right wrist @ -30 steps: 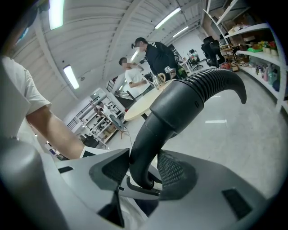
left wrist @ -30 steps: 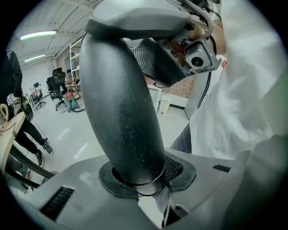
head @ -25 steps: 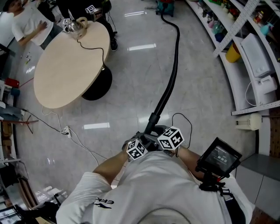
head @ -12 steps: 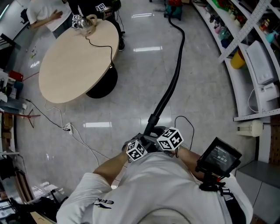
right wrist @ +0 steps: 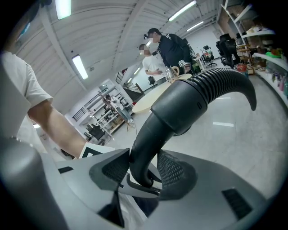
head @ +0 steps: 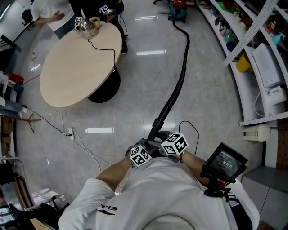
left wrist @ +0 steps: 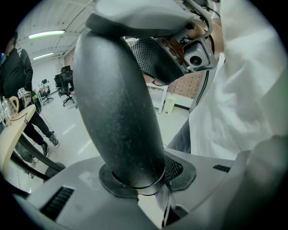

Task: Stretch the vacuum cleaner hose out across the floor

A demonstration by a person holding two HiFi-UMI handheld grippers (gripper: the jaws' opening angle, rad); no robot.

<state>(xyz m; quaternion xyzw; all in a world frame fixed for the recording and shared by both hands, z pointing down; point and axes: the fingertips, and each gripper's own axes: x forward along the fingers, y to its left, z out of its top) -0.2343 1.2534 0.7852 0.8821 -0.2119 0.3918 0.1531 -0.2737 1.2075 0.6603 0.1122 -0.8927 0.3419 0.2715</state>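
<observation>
A black ribbed vacuum hose (head: pixel 180 76) runs over the pale floor from the vacuum cleaner (head: pixel 179 6) at the top edge down to my hands. Its stiff black end tube (head: pixel 157 126) is held in both grippers close to my body. In the left gripper view the thick tube (left wrist: pixel 117 112) fills the frame, with my left gripper (left wrist: pixel 135 179) shut on it. In the right gripper view the curved handle end (right wrist: pixel 180 108) passes between the pads of my right gripper (right wrist: pixel 144 173), which is shut on it. In the head view the left gripper (head: pixel 146 144) and right gripper (head: pixel 158 139) sit side by side.
A round wooden table (head: pixel 76 58) stands to the left of the hose, with people (head: pixel 49 11) behind it. White cables and a power strip (head: pixel 68 132) lie on the floor at the left. Shelving (head: pixel 261 54) lines the right side. A small screen (head: pixel 225 161) hangs by my right arm.
The head view has shifted a little, so the table and hose sit slightly differently in frame. Both grippers stay on the hose end in the same place.
</observation>
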